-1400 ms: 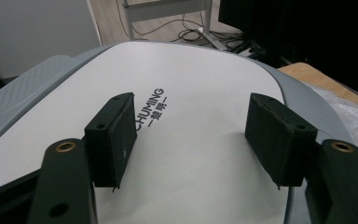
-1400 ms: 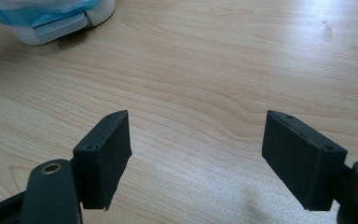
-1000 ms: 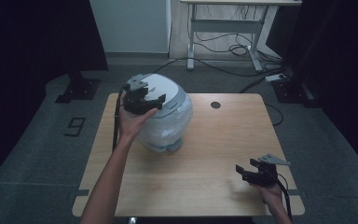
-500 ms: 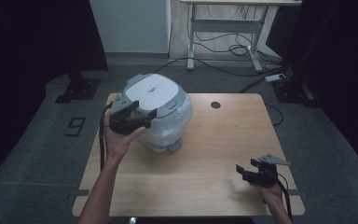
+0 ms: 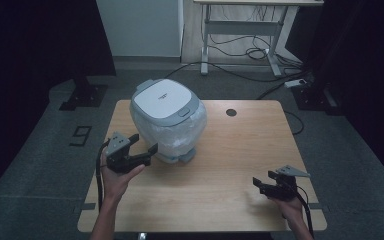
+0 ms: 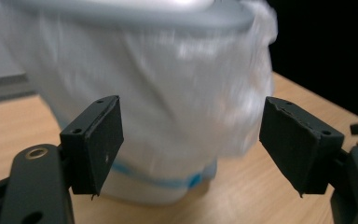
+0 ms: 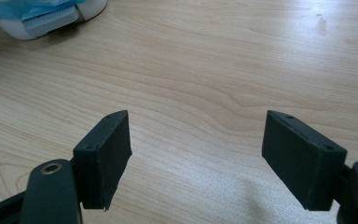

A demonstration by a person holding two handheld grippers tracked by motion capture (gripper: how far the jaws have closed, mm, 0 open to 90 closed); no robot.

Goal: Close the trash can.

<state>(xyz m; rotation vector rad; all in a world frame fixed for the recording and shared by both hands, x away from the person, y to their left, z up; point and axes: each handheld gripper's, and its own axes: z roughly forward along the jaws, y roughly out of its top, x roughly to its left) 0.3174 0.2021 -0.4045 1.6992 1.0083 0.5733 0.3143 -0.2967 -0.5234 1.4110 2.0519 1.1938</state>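
A white rice cooker (image 5: 167, 117) with a grey lid, its body wrapped in clear plastic film, stands at the back left of the wooden table (image 5: 240, 150). My left gripper (image 5: 145, 142) hovers just left of and in front of the cooker's base, pointing at it. Its jaws have just been opening and nothing is between them. In the left gripper view the film-wrapped cooker (image 6: 168, 93) looms close beyond the open left gripper (image 6: 191, 140). My right gripper (image 5: 261, 181) rests near the front right corner, open and empty. The right gripper (image 7: 196, 154) faces bare wood, with the cooker's foot (image 7: 46, 16) far off.
A round cable hole (image 5: 231, 112) sits in the table's back middle. Behind the table stand a white desk frame (image 5: 240, 30) and loose cables on the grey floor. A "9" mark (image 5: 82, 135) lies on the floor at left. Dark curtains close both sides.
The left hand came off the cooker's lid and moved down and toward the front left, now beside the cooker's base. The right hand stayed put.
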